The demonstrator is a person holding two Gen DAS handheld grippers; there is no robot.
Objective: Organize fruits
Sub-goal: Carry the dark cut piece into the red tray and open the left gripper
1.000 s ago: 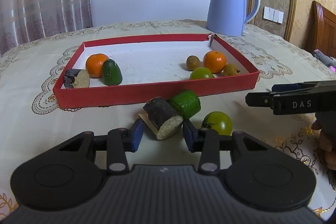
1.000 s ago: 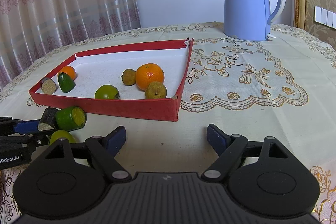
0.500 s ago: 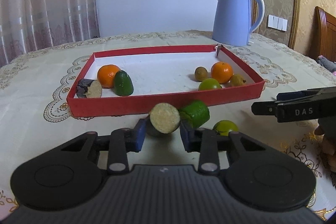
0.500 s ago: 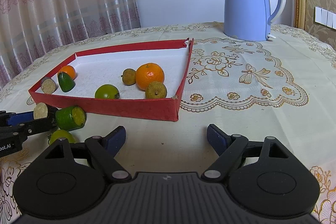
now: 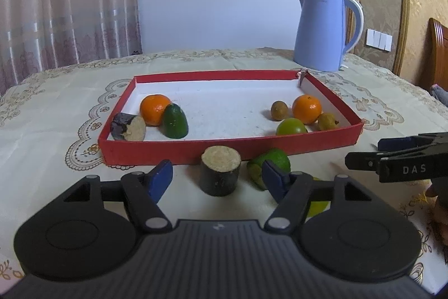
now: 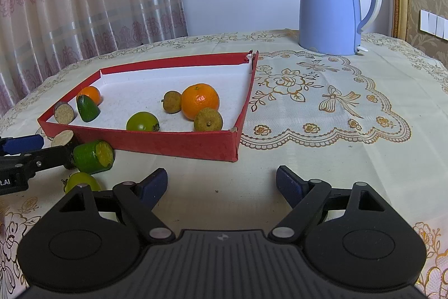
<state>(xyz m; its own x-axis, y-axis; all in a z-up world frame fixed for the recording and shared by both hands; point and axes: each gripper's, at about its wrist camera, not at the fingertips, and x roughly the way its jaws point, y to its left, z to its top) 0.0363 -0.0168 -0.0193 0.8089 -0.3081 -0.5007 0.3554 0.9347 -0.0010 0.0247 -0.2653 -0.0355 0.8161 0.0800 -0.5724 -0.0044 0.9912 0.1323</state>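
Now left tool [image 5: 215, 181] opening; dark stub [image 5: 220, 173] upright between, seemingly untouched.

Left gripper [image 5: 215, 177] opening (right gripper [image 6: 221, 184] wide).

**Lots of room in the middle of the box**

The red box [image 5: 179, 152] has a big bare white patch in its middle. Fruit sits in both near corners. Just before its front wall, a brown stub [image 5: 220, 173], a green cut piece [image 6: 93, 156] and a round green fruit [image 6: 81, 181] block the way. The cloth [image 6: 322, 147] right of the box is bare up to the blue kettle [image 6: 333, 4].
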